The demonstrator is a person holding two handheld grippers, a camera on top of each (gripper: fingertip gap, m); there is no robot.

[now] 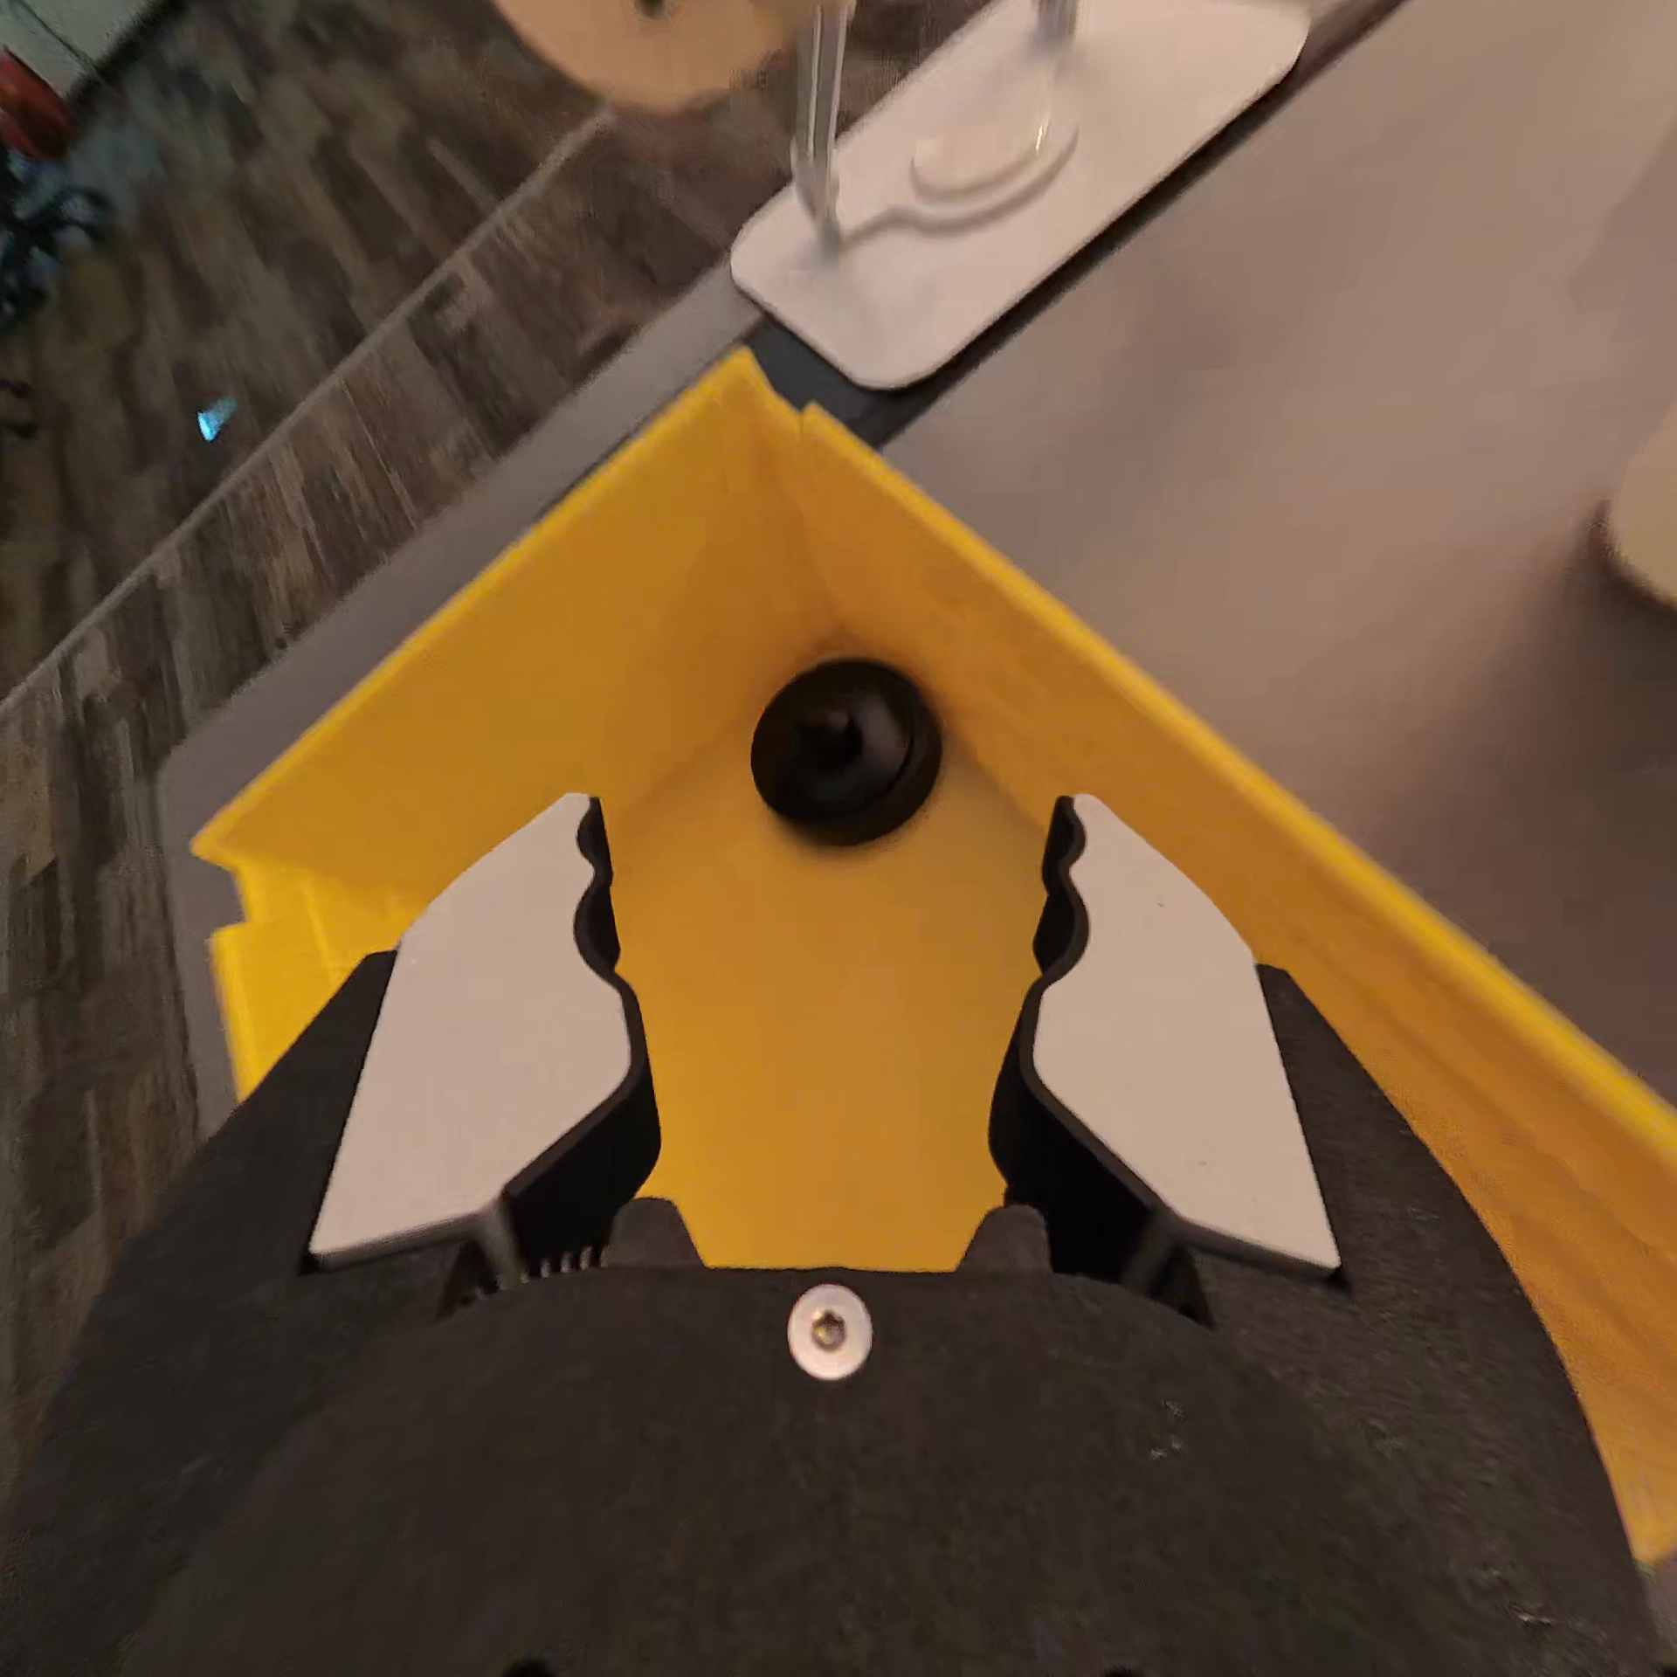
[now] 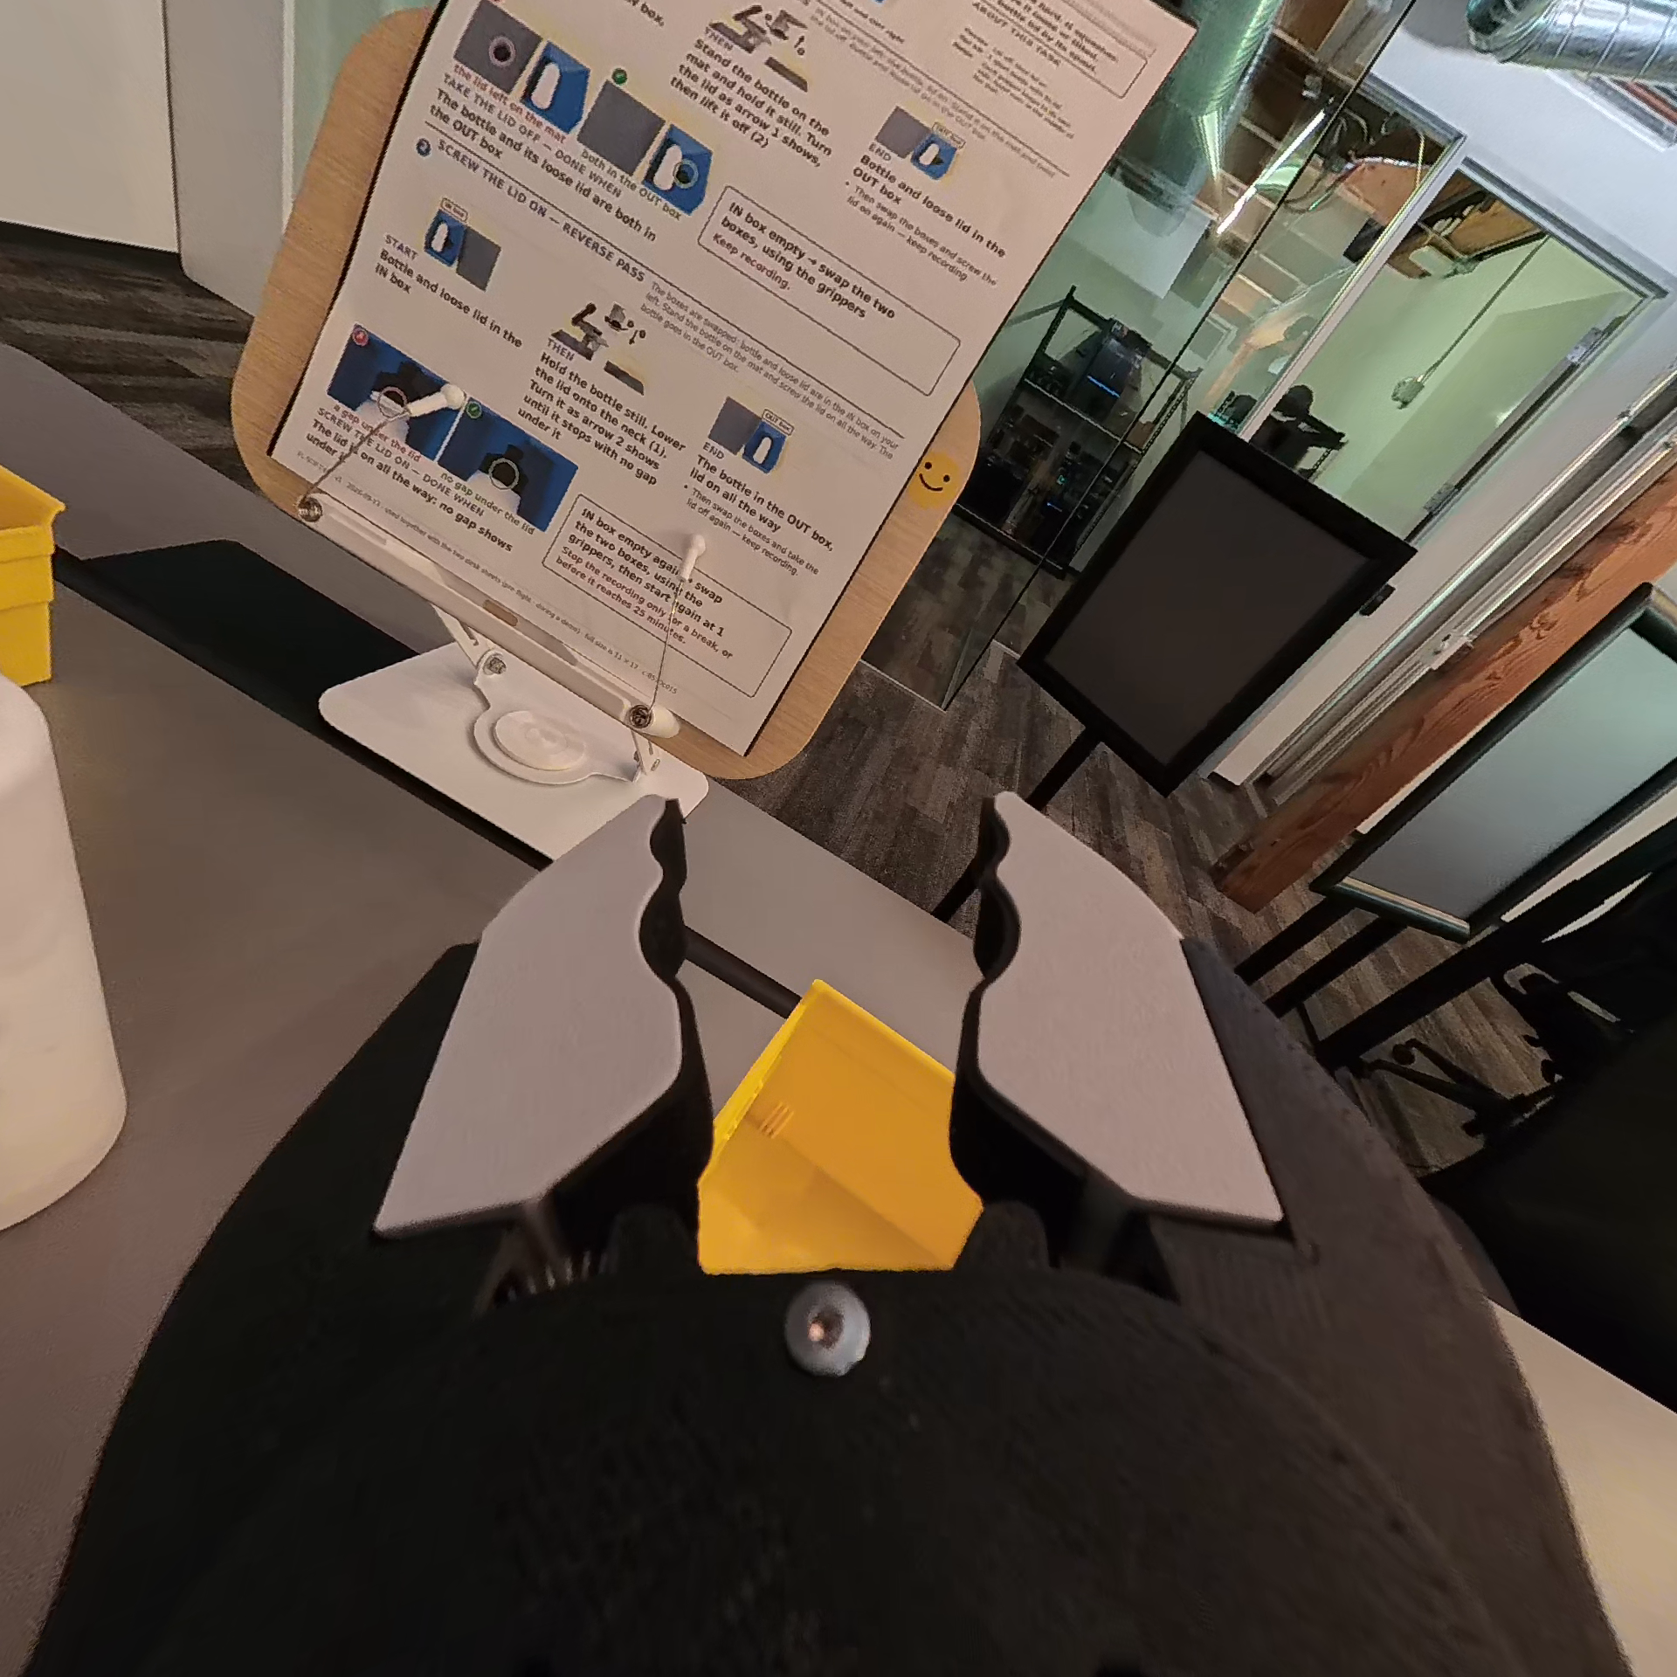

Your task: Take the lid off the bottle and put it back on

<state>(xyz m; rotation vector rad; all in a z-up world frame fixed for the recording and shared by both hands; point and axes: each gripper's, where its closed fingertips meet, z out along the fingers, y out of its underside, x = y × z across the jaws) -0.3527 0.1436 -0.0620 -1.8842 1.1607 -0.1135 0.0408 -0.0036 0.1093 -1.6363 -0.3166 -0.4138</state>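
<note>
You are holding the left gripper with its fingers spread wide and gripping nothing, pointing down into a yellow box where the black lid is lying in the far corner, just ahead of the fingertips and apart from them. Your right gripper is also standing wide open and empty, hovering over a second yellow box near the edge of the grey bench. The white bottle is standing on the bench at the left edge of the right wrist view, and an instruction sheet is leaning on a white stand behind it.
</note>
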